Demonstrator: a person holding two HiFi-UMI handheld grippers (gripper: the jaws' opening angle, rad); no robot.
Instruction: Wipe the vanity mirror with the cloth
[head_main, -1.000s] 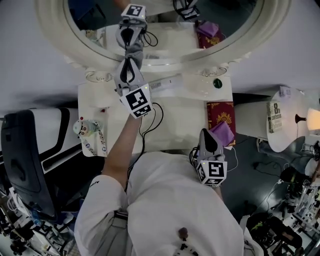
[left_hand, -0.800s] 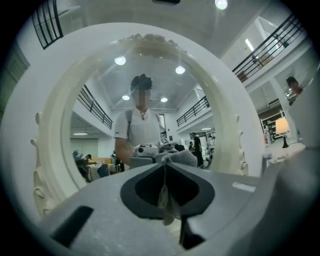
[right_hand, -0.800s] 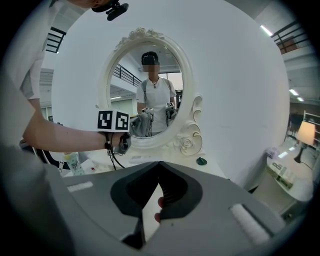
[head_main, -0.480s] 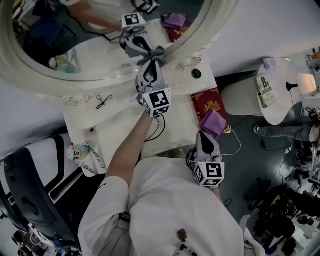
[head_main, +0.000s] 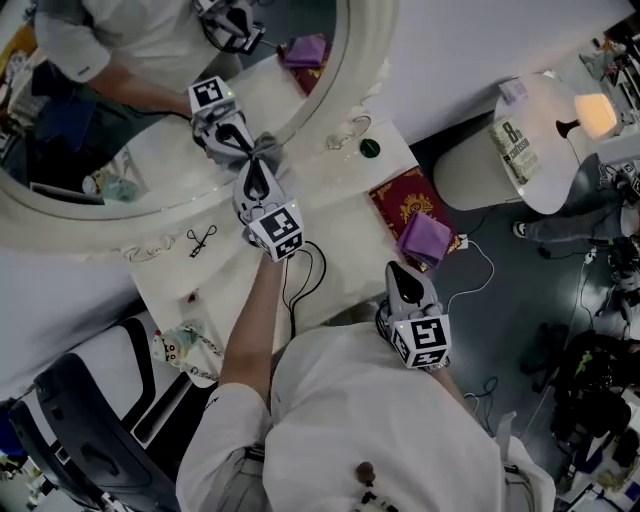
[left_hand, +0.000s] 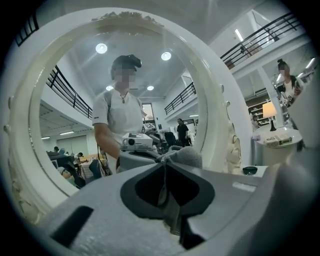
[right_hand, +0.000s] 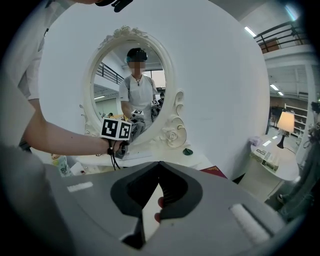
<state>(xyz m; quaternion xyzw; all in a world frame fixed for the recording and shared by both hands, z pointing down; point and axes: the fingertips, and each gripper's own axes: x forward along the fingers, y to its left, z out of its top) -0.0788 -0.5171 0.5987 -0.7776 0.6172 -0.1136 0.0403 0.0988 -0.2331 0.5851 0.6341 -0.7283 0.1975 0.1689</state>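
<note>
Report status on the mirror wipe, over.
Left gripper shut on grey cloth, cloth against the vanity mirror glass near its lower rim. Right gripper shut, empty, held back by the body. Nothing blocking the glass.

Two hand-held grippers (head_main: 257, 168) (head_main: 404, 274), one cloth (head_main: 270, 148), one mirror (head_main: 346, 70), one lamp (head_main: 590, 114).

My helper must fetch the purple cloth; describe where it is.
Find the white vanity table below the oval mirror. At its right end lies a red, gold-patterned book; the purple cloth rests on its near end, the only purple thing there.
</note>
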